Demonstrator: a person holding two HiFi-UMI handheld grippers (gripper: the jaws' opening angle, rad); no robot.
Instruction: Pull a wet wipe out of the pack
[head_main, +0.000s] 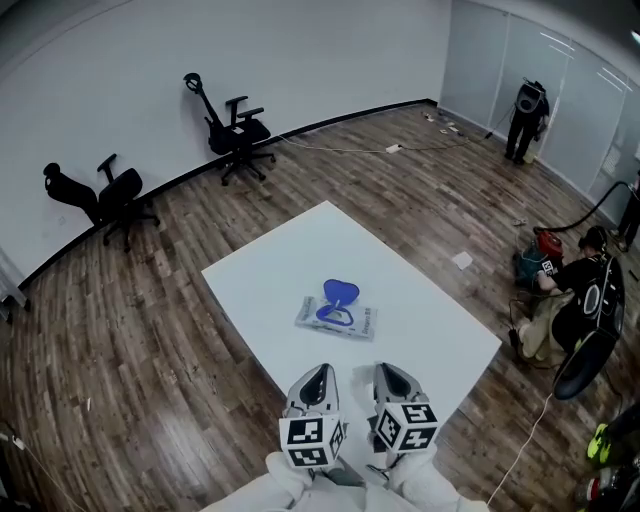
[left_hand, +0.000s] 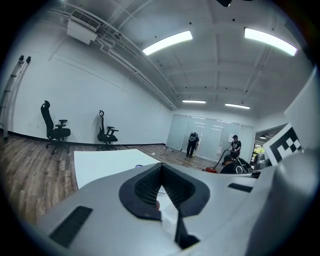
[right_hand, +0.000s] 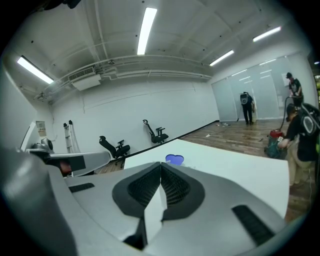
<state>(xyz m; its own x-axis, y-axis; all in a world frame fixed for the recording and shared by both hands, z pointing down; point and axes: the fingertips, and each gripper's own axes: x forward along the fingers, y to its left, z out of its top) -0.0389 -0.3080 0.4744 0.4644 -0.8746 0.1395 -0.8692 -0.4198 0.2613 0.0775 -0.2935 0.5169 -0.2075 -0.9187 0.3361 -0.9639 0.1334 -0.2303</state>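
A flat pack of wet wipes (head_main: 338, 315) lies in the middle of the white table (head_main: 270, 270), its blue lid (head_main: 341, 293) flipped up at the far side. My left gripper (head_main: 316, 381) and right gripper (head_main: 391, 378) hang side by side over the table's near edge, well short of the pack. Both are shut with nothing between the jaws. In the right gripper view my right gripper (right_hand: 161, 168) points at the blue lid (right_hand: 174, 160). In the left gripper view my left gripper (left_hand: 161, 169) blocks most of the table (left_hand: 102, 165); the pack barely shows.
Two black office chairs (head_main: 238, 133) (head_main: 105, 197) stand by the far wall. A person (head_main: 575, 305) crouches on the wood floor right of the table beside a red machine (head_main: 547, 245). Another person (head_main: 526, 118) stands by the glass wall.
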